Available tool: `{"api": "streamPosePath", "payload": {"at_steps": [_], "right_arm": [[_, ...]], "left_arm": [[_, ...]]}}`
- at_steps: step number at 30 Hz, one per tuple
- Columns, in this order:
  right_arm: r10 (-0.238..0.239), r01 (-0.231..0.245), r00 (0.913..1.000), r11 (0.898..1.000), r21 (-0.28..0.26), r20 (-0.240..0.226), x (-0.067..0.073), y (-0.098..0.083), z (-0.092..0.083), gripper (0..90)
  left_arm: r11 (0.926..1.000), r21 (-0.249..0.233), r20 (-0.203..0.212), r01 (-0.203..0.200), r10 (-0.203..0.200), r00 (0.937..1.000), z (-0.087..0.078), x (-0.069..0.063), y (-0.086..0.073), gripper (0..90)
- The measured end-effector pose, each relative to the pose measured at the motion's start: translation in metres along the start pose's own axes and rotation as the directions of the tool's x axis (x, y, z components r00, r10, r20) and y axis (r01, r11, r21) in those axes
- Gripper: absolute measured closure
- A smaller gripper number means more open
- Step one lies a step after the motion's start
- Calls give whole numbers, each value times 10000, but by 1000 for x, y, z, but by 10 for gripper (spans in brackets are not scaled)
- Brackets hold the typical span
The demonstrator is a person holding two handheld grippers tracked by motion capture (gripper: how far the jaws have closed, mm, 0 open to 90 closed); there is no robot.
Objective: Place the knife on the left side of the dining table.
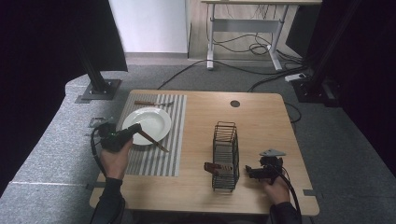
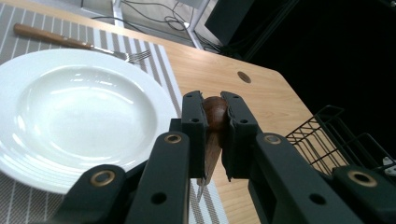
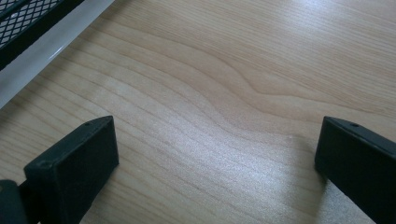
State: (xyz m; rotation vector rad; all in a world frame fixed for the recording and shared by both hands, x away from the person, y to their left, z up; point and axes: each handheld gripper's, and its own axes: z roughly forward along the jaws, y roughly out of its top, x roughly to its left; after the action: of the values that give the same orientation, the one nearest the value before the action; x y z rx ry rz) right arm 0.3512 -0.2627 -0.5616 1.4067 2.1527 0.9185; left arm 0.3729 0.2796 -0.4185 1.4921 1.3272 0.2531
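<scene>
The left tool is clenching a slim, stiff, light wooden-handled knife by its smooth handle beside the fragile white ceramic plate; the right tool is resting released.

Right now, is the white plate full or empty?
Empty. The white plate shows a bare, shiny bowl, with no food on it in the left gripper view.

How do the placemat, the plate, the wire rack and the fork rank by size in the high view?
1. Placemat
2. Plate and wire rack: they look about alike, and the rack stands nearer the camera, so no order between them
3. Fork
</scene>
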Motion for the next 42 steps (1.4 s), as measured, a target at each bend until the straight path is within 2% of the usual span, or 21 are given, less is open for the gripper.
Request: {"api": "streamPosePath", "payload": {"at_steps": [12, 24, 31, 42], "right_arm": [[4, -4, 10000, 10000, 1, -1, 0, 0, 0, 0], [-2, 2, 10000, 10000, -2, 0, 0, 0, 0, 0], [2, -2, 10000, 10000, 0, -1, 0, 0, 0, 0], [0, 0, 10000, 10000, -2, -3, 0, 0, 0, 0]], "left_arm": [[9999, 98, -217, 55, -53, 9997, -1, 12, -7, 805], [9997, 52, -735, -257, 260, 9970, -7, 31, -16, 765], [9995, -22, -960, -302, 298, 9949, -9, 45, -24, 734], [9986, -152, -1312, -497, 473, 9902, -6, 56, -30, 693]]}}
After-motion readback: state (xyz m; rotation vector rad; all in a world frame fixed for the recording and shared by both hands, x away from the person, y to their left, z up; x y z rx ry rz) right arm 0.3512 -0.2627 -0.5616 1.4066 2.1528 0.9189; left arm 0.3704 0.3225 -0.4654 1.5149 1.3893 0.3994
